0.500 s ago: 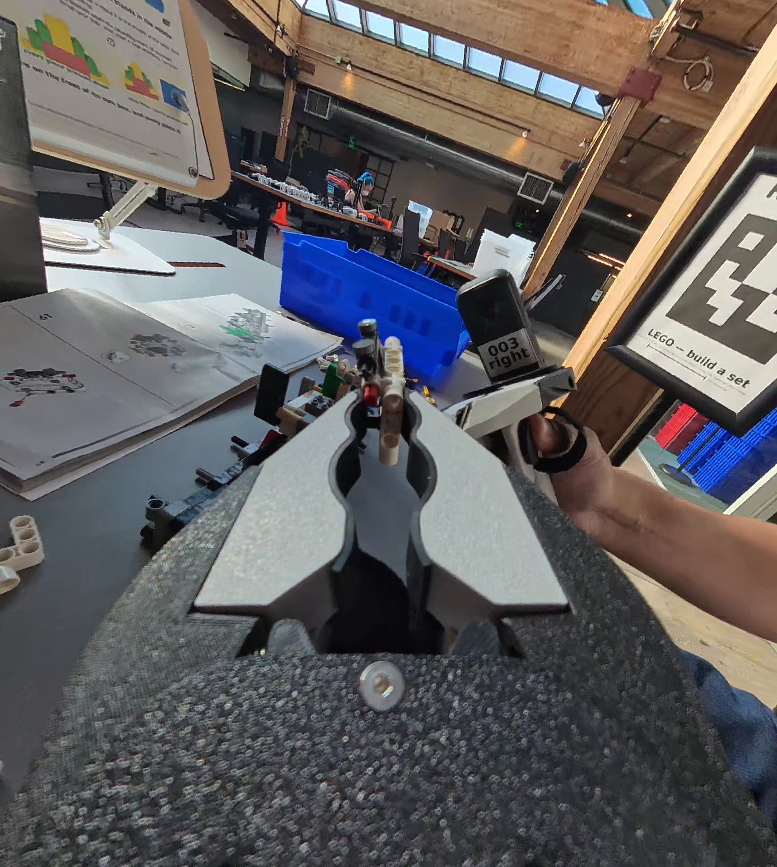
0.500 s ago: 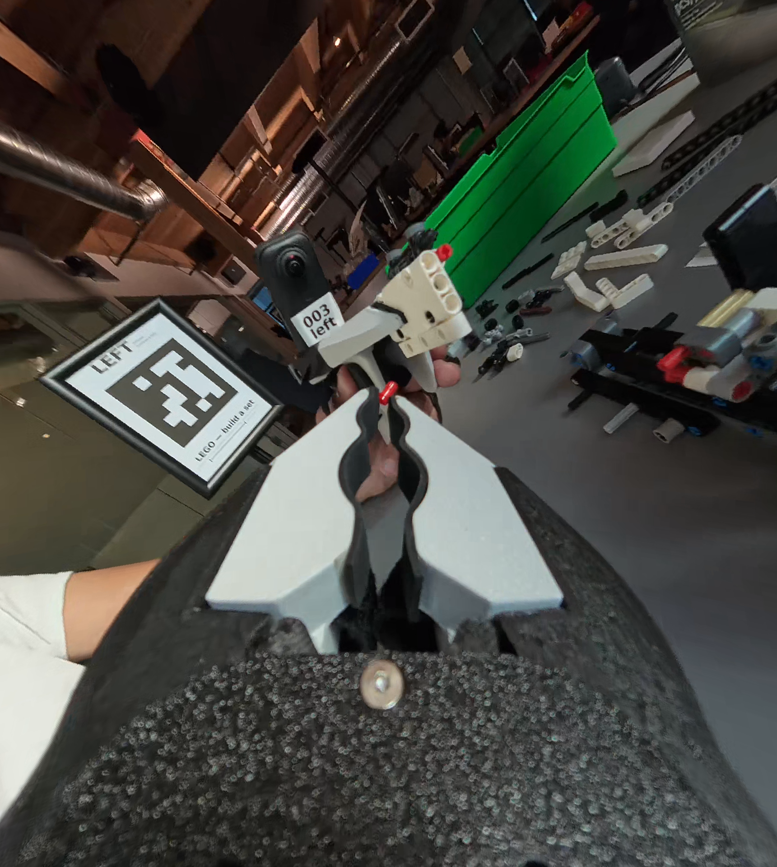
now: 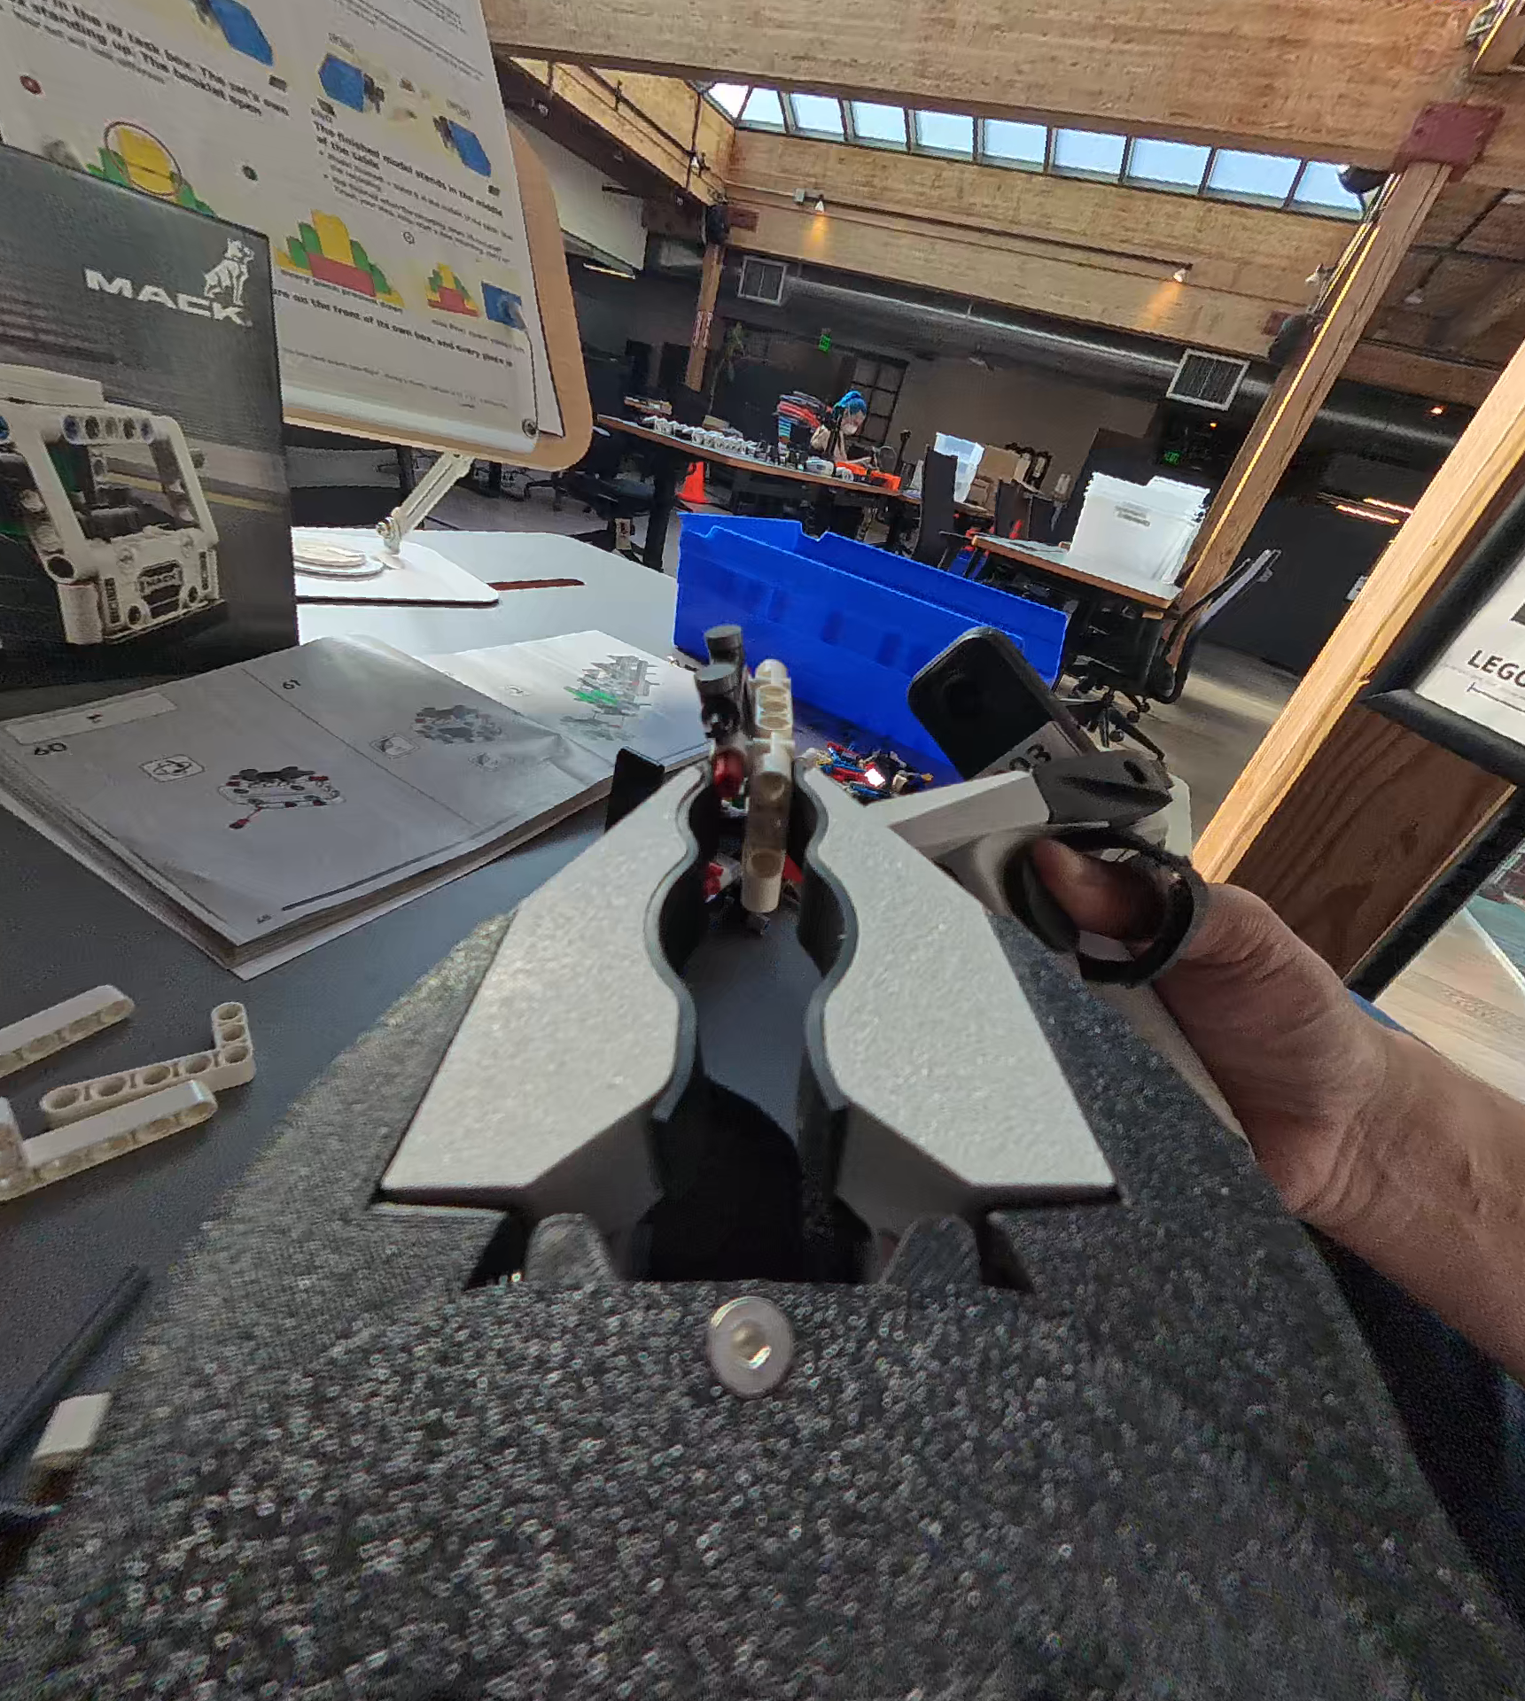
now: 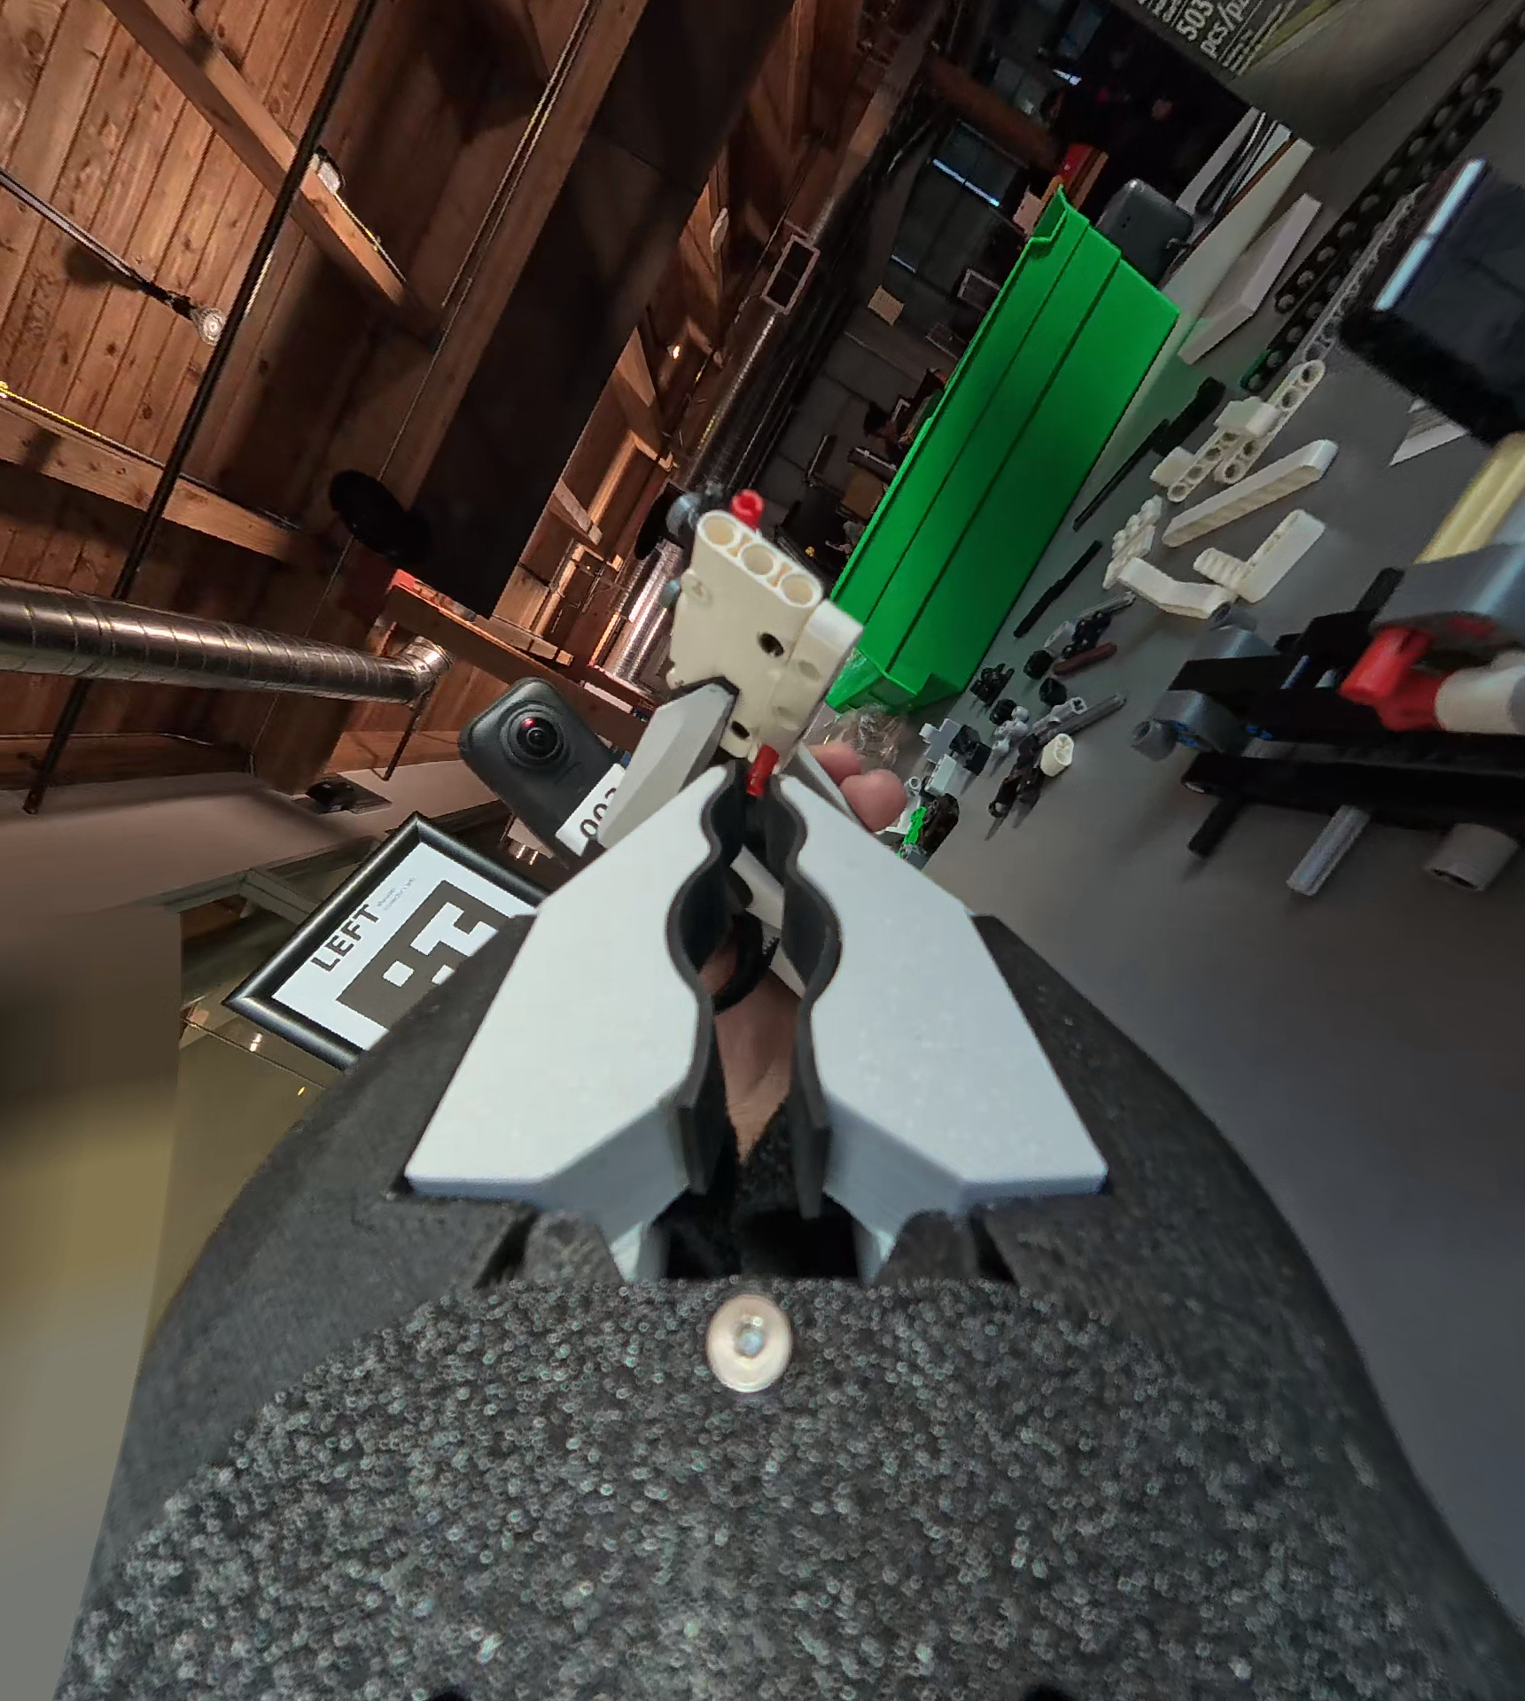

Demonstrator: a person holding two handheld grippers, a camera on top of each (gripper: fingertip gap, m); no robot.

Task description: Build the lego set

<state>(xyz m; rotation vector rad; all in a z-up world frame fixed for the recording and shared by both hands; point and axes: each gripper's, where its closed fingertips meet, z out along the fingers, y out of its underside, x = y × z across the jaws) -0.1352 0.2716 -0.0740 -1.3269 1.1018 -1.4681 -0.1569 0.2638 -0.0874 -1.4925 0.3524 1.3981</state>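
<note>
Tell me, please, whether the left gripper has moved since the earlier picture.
Yes. The left gripper has swung left: the blue plastic bin now sits further right of its jaws.

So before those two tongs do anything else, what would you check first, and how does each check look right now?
1. Left tongs gripping the white block assembly: ok, the piece sits upright with a pad close on each side.
2. Right tongs gripping the red pin: ok, the tips are closed on it.
3. Red pin lined up with the assembly: ok, its end sits at the assembly's lower edge.
4. Pin seated in a hole: cannot tell, the joint is hidden.
5. Loose parts out of the way: ok, the white beams and the open booklet lie on the table, apart from both tongs.
</note>
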